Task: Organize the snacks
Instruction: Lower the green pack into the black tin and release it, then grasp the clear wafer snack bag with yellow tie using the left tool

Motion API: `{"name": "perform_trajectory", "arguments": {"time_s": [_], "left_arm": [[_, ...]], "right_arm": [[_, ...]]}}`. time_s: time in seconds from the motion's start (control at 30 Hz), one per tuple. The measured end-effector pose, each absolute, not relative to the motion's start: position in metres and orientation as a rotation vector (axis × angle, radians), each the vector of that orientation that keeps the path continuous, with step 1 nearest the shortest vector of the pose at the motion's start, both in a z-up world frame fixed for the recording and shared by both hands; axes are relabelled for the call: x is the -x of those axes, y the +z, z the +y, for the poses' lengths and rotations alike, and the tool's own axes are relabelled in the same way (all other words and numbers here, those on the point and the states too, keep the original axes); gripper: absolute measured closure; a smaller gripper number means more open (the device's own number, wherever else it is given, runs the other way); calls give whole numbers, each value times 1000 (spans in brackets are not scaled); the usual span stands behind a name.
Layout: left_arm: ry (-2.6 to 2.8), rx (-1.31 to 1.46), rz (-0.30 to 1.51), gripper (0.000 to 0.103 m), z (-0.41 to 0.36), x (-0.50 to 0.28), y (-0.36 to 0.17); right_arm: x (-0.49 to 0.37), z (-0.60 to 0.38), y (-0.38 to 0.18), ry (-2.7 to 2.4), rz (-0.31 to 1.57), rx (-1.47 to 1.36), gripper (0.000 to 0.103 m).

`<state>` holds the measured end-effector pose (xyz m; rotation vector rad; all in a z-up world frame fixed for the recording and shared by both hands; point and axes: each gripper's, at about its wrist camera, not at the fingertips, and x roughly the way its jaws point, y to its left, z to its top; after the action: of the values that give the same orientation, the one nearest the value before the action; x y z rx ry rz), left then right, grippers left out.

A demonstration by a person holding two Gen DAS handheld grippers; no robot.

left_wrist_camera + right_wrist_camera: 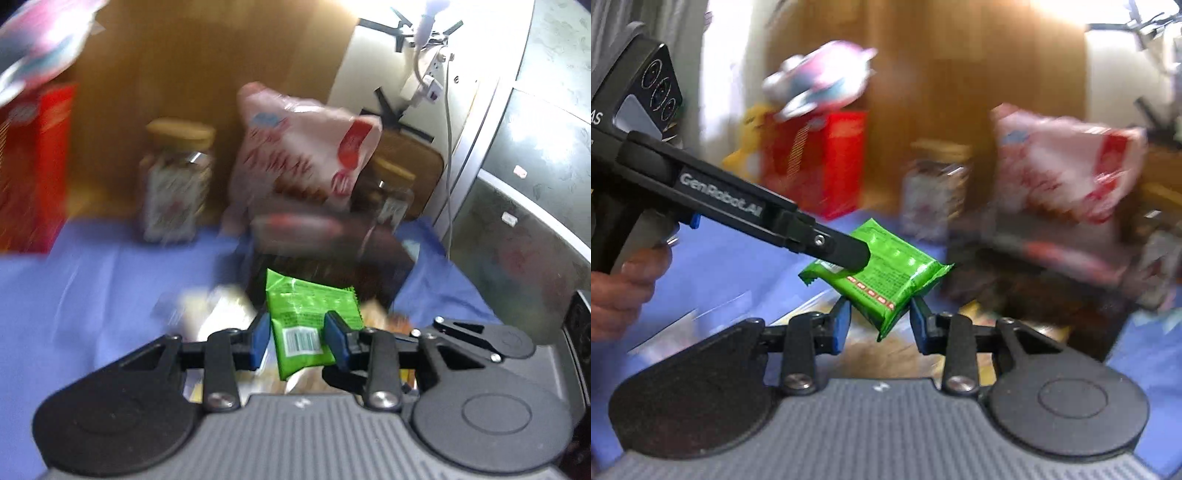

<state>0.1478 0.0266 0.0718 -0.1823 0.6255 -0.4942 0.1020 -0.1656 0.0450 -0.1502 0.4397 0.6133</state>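
Left gripper point(297, 341) fingers clamp the glossy green foil snack packet point(310, 314); right gripper point(879, 326) fingers stand narrowly apart at its six-o'clock corner.

The left gripper point(297, 341) is clamped tight, its blue pads point(260, 341) pressing what they hold (seen side-on in the right wrist view, a hand point(618, 284) wraps its grip). The right gripper point(879, 326) stands partly closed, pads point(839, 325) flanking, contact unclear.
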Motion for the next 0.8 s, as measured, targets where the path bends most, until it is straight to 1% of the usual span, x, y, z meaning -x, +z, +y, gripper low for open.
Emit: {"name": "perform_trajectory", "arguments": {"time_s": [0.13, 0.3, 0.33, 0.4, 0.47, 0.57, 0.7, 0.8], "left_arm": [[-508, 165, 573, 69, -8, -204, 88], [-484, 172, 627, 67, -33, -258, 73], [-472, 167, 641, 67, -35, -264, 68], [-450, 153, 676, 67, -37, -272, 58], [-438, 147, 681, 67, -39, -273, 52], [-471, 153, 678, 65, -29, -266, 56], [-470, 206, 583, 55, 15, -233, 69], [-419, 263, 598, 55, 54, -214, 61]], "right_arm": [[-145, -183, 61, 504, 390, 128, 65], [-193, -195, 53, 426, 436, 98, 65], [-199, -199, 50, 426, 440, 81, 59], [-205, -201, 46, 422, 433, 61, 58], [-202, -199, 46, 412, 417, 85, 56], [-193, -197, 46, 401, 387, 89, 55], [-168, -202, 52, 439, 338, 51, 55], [-157, -191, 48, 579, 409, 29, 51]]}}
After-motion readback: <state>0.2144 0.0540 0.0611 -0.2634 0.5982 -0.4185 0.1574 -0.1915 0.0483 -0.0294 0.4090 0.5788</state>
